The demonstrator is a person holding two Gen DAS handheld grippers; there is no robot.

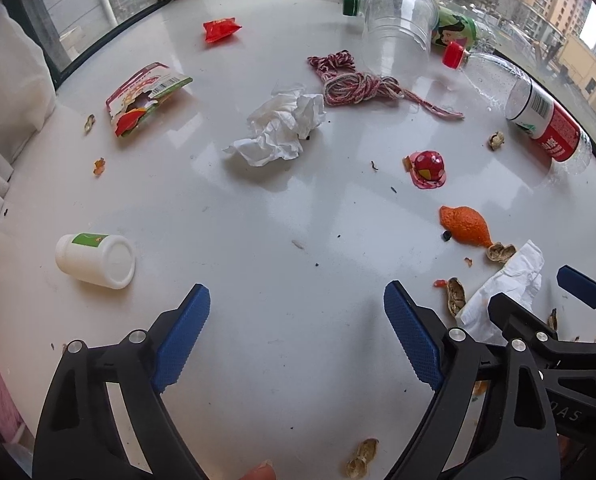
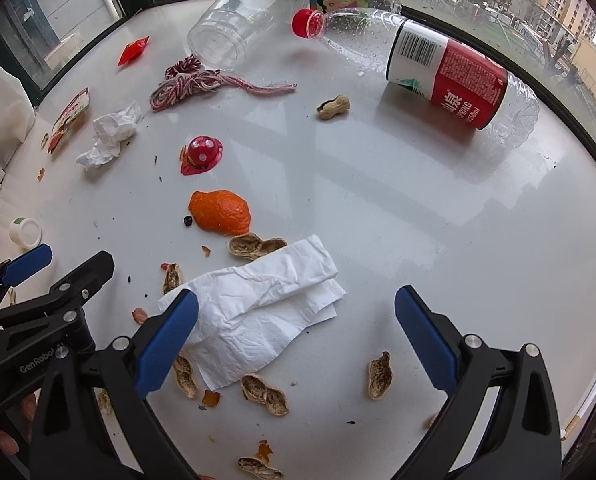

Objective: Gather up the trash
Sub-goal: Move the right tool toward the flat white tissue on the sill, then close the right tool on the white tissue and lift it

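likely the spread right gripper, jaws astride the flat tissue, pinches air and scatters peanut shells, while the left gripper gapes empty.

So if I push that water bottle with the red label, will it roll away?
Probably. The water bottle lies on its side on the smooth table, so it could roll. It looks empty, so likely light, and its thin clear plastic may dent if squeezed.
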